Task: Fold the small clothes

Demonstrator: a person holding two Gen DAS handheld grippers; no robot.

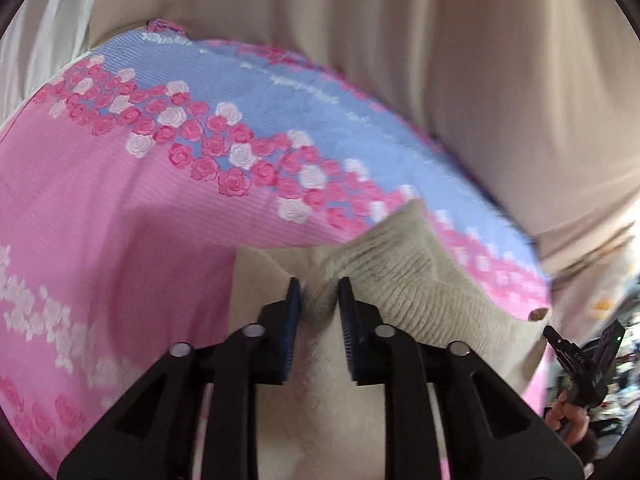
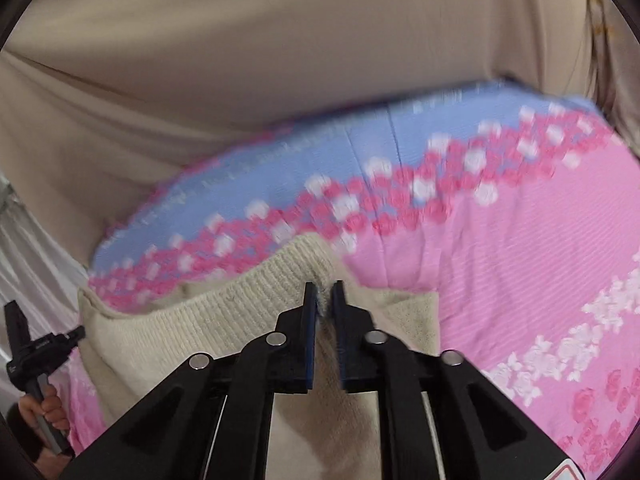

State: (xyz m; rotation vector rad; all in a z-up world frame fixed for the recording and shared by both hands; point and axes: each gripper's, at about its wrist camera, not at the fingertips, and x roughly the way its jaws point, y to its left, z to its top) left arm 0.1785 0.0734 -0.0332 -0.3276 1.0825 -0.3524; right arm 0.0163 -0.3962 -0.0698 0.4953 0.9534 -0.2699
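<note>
The left gripper and right gripper are both reaching forward, jaws pinching inward on cream knit cloth. Bare hands are gripping each handle, the right hand and left hand.

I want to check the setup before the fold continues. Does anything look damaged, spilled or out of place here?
Nothing stands out. The cream ribbed knit garment lies on the pink and blue rose-printed bedspread, and the left gripper and right gripper each pinch its ribbed edge. No tear or stain shows, though both views are blurred.
</note>
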